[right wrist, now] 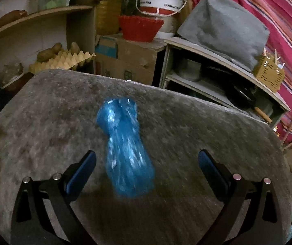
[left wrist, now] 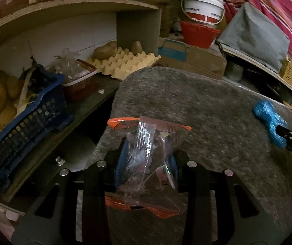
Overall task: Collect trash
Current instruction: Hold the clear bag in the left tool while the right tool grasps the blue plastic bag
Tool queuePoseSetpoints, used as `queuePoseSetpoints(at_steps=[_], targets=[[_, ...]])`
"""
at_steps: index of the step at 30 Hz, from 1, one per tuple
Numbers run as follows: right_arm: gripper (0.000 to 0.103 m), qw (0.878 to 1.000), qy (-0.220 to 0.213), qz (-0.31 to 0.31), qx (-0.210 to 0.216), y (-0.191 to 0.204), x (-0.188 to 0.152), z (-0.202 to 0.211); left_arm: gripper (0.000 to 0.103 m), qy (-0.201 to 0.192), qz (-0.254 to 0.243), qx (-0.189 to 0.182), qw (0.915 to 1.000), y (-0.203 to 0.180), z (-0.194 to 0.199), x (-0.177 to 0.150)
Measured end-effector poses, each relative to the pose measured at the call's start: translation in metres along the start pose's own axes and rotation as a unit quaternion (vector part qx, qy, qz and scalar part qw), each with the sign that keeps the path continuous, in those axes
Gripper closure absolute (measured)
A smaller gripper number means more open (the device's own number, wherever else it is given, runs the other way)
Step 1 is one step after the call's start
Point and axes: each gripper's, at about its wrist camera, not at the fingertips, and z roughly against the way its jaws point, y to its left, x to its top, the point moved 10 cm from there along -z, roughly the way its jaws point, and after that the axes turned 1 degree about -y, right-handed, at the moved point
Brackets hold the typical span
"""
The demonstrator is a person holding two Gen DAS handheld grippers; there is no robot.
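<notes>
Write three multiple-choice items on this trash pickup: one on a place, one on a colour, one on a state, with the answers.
1. Where does the crumpled plastic bag lie?
A. on the grey felt-covered table
B. in the red basket
C. on the egg tray

2. What colour are the printed edges of the clear wrapper?
A. green
B. orange
C. yellow

3. How does the right tool stand?
A. shut on the bag
B. open, a finger on each side of the bag
C. out of view

Answers: 1 A, the right wrist view shows the blue bag lying on the grey surface. 2 B, orange bands run along the wrapper's top and bottom. 3 B, its blue fingers stand wide apart with gaps to the bag, while the left tool is shut on the wrapper.
</notes>
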Motion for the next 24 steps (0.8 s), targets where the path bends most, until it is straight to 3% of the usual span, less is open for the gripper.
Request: queuePoseSetpoints(at_steps=[7,8,9,11,14,17,24], targets=[[0.008,0.999,-0.005,0.04,0.0,0.02,0.013,-0.016,0.068,0.008,0.011,0.011,0.9998,0.01,-0.008,0.002],[0.02,0.999,-0.003,0.051,-0.004,0.023,0.013,-0.017,0.068,0.007,0.009,0.014,0.9998,0.009,-0.007,0.002],[0.043,0.998,0.003,0.058,-0.002,0.026,0.012,-0.019,0.068,0.007,0.007,0.016,0.9998,0.009,-0.007,0.002],[0.064,0.998,0.022,0.063,0.019,0.033,0.005,-0.022,0.068,0.008,0.005,0.019,0.9998,0.008,-0.006,0.001],[0.083,0.997,0.019,0.072,0.023,0.031,-0.002,-0.016,0.068,0.011,0.0,0.026,0.9996,0.009,-0.003,0.001],[0.088,0.998,0.013,0.055,0.03,0.018,-0.003,-0.002,0.068,0.007,-0.004,0.029,0.9995,0.007,0.006,0.002],[0.09,0.999,-0.002,0.025,0.026,-0.022,-0.013,0.046,0.068,-0.009,-0.007,0.019,0.9997,-0.004,0.034,0.008]])
